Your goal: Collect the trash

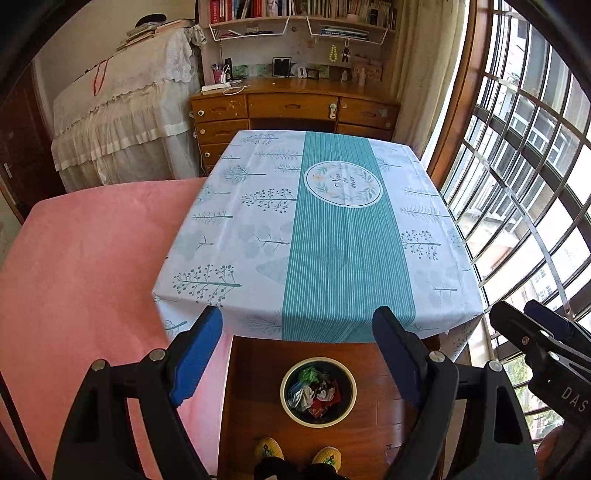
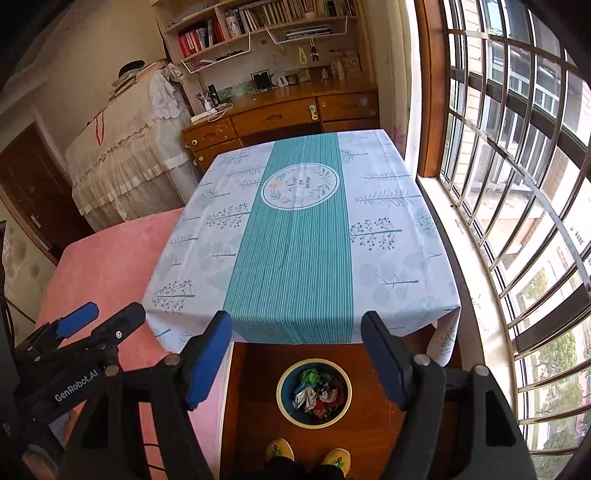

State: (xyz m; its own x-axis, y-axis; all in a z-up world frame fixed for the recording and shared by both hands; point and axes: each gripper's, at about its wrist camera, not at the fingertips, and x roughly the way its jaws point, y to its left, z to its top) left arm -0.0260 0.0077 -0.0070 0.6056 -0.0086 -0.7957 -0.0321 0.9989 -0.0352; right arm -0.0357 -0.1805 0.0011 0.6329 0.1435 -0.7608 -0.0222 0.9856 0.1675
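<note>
My left tongs stand spread wide with nothing between the blue pads, tilted down past the near edge of the worktop. My right tongs are spread just as wide and empty, held beside the left at a like tilt; each pair shows at the edge of the other's view.

Straight below the gap between the fingers sits a round bin on the wooden floor, just beyond my yellow slippers. The trash lies inside it: crumpled wrappers in green, white and red.

The worktop wears a pale cloth printed with trees and a teal striped band down the middle, its near hem hanging over the floor ahead of the bin. A pink bed butts against the worktop's left side. A barred window runs along the right. Behind the worktop stands a wooden desk with drawers, bookshelves above it, and a lace-covered piece of furniture to its left.
</note>
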